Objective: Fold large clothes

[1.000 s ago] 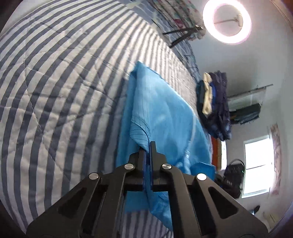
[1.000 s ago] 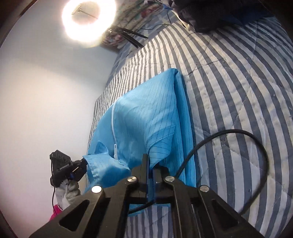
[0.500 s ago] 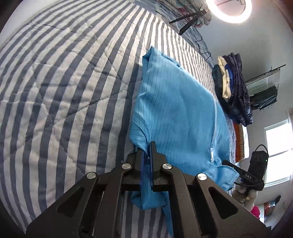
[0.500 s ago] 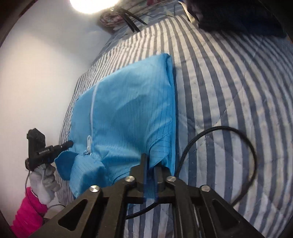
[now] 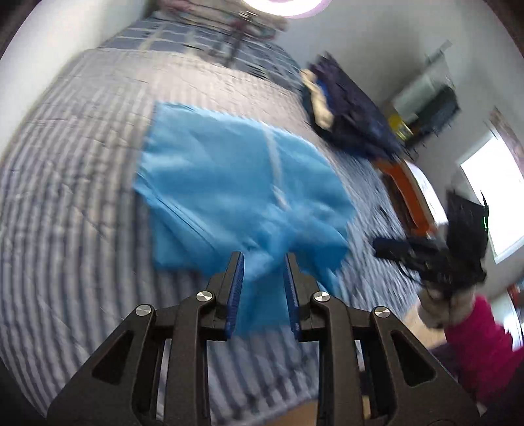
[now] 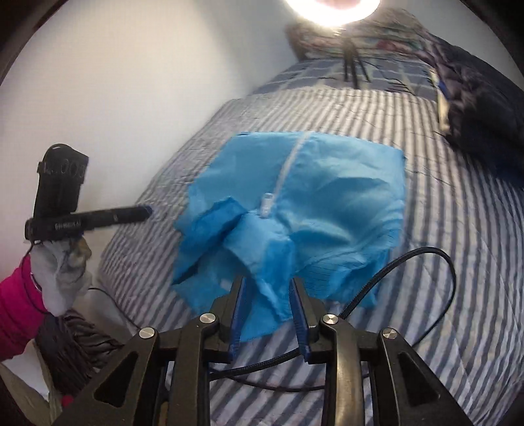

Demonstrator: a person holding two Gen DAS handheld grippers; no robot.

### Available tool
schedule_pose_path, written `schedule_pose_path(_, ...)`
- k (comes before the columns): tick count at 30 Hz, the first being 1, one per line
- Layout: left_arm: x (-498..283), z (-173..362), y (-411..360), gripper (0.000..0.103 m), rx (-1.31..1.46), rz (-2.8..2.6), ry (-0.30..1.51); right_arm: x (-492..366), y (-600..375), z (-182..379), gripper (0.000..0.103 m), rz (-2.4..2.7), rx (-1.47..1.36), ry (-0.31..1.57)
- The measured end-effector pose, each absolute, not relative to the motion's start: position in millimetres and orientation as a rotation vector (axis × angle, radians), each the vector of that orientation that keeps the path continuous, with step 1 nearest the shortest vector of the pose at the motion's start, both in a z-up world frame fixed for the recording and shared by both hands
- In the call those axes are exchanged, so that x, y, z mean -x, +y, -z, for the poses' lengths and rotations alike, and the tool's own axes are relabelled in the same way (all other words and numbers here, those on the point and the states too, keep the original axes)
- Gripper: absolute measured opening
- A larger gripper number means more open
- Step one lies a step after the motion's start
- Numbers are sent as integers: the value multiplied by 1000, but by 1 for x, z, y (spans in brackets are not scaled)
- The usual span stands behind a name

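Left hand-held gripper (image 5: 263, 255): jaws parted and opening; blue cloth shows in the gap, but the pads do not look to be pressing it.
Right hand-held gripper (image 6: 267, 278): jaws likewise parted and opening, a loose flap of the garment hanging between them, not pinched.
Blue garment (image 6: 294, 203): bright blue, thin fabric with fine dark lines, folded into a rough rectangle on the striped bed (image 5: 72, 203), just beyond both grippers; a white zip (image 6: 285, 173) runs down its middle to a white pull.
Near edge of garment: rumpled, with the collar and a cuff-like flap sticking up and out of the fold.
Cable (image 6: 409, 272): a black cord loops over the bed at the right of the garment, touching its near right corner.
Hands: each wears a pale glove (image 6: 62, 275) with a pink sleeve (image 5: 475, 334) behind it.
Writing: pale lettering on the side of the left gripper as seen from the right wrist, too smeared to read.
Far side: a dark heap of clothes (image 5: 347, 121) on the bed's right, a ring light (image 6: 330, 9) on a tripod at the head, cut off by the frame.
Hard to make out: the left wrist view is heavily blurred, so stripes and room details on the right smear together.
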State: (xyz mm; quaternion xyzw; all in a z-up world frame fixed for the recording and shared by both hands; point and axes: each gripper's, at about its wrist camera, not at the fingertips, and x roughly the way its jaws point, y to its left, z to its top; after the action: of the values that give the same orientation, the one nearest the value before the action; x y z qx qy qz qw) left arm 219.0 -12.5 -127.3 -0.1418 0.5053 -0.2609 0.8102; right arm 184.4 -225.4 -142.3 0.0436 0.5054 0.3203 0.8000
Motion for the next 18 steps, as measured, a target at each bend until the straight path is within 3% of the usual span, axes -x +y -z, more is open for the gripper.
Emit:
schedule_pose_path(4, -196, 138, -41, 23, 188, 549, 1100, -179, -201, 141, 21, -809, -117, 1101)
schedule_pose_path(12, -202, 171, -61, 23, 41, 468, 1115, -212, -158, 172, 21, -837, -164, 1207)
schedule_pose_path(18, -201, 185, -68, 23, -50, 438, 1100, -240, -130, 178, 22, -796, -167, 1159)
